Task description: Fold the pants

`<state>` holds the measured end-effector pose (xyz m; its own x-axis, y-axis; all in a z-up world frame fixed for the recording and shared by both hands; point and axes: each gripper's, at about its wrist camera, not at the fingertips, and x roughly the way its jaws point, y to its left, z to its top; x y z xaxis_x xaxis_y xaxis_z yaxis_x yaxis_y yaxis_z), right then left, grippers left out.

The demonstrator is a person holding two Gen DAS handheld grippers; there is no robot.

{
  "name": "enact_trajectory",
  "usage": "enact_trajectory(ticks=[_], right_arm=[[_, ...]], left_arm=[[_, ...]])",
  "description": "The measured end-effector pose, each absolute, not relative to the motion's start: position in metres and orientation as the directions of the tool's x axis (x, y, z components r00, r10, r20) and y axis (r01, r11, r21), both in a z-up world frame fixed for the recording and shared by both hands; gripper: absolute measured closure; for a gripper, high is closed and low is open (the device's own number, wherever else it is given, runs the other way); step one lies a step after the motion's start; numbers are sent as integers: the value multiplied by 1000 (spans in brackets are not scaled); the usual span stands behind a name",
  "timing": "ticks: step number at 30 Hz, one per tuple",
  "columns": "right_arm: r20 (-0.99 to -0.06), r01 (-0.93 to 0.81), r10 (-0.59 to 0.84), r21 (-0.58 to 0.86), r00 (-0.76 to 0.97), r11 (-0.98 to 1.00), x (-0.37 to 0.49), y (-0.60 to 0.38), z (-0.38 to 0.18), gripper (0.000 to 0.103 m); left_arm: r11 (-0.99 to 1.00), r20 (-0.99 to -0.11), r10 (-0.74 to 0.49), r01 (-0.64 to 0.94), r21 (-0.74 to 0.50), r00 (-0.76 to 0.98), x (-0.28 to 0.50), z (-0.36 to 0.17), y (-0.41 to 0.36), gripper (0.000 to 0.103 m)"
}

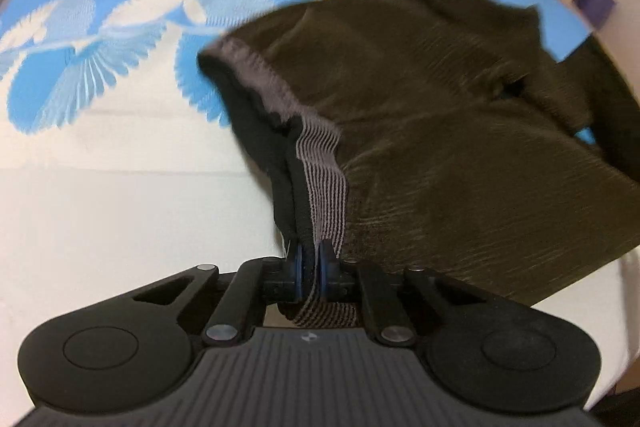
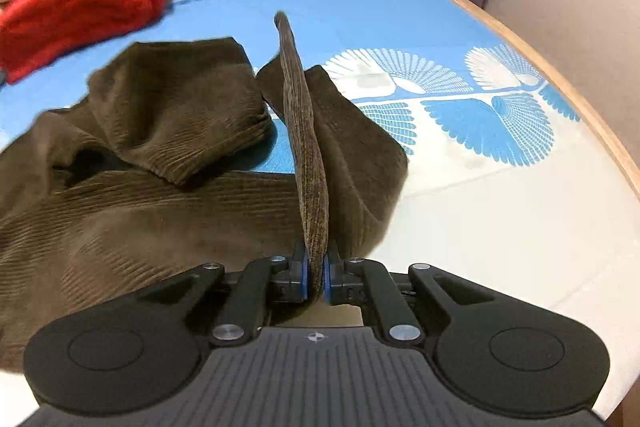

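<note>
Pinching the brown pants (image 1: pixel 440 115), left tongs (image 1: pixel 311 267) clamp waistband, right tongs (image 2: pixel 316 279) clamp a fold.

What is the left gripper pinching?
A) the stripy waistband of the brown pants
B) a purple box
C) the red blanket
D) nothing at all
A: the left gripper is shut on the stripy waistband of the brown pants, with the fabric clamped between its blue pads.

Black ribbed grippers, blue-padded fingers (image 1: pixel 298 267)
</note>
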<state>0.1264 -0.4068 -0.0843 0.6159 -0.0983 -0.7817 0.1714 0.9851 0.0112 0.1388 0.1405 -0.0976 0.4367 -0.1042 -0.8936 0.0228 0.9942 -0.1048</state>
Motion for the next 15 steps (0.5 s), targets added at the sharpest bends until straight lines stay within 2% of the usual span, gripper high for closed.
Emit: enact_trajectory(ticks=[4, 8, 10, 12, 13, 14, 15], right_arm=[[-826, -8, 65, 73, 561, 997, 97, -411, -89, 96], [-907, -210, 177, 102, 382, 972, 76, -404, -116, 94], [-916, -257, 224, 140, 333, 956, 73, -403, -123, 92], [-891, -237, 255, 174, 375, 956, 76, -411, -116, 86], [-875, -208, 262, 191, 406, 959, 82, -417, -110, 83], [-855, -163, 268, 217, 443, 962, 88, -424, -104, 82], [-836, -114, 266, 241, 480, 964, 94, -431, -100, 77]], left_arm=[[996, -890, -87, 34, -80, 449, 111, -72, 156, 95], [997, -935, -66, 65, -46, 347, 91, -77, 177, 94], [999, -951, -31, 46, -18, 308, 90, -82, 184, 94], [1000, -951, -17, 16, -13, 309, 92, -83, 191, 92], [999, -952, -39, -11, -45, 303, 95, -83, 195, 82], [996, -952, -62, -39, -77, 298, 100, -84, 197, 69], [994, -950, -71, -58, -93, 303, 105, -85, 197, 62]])
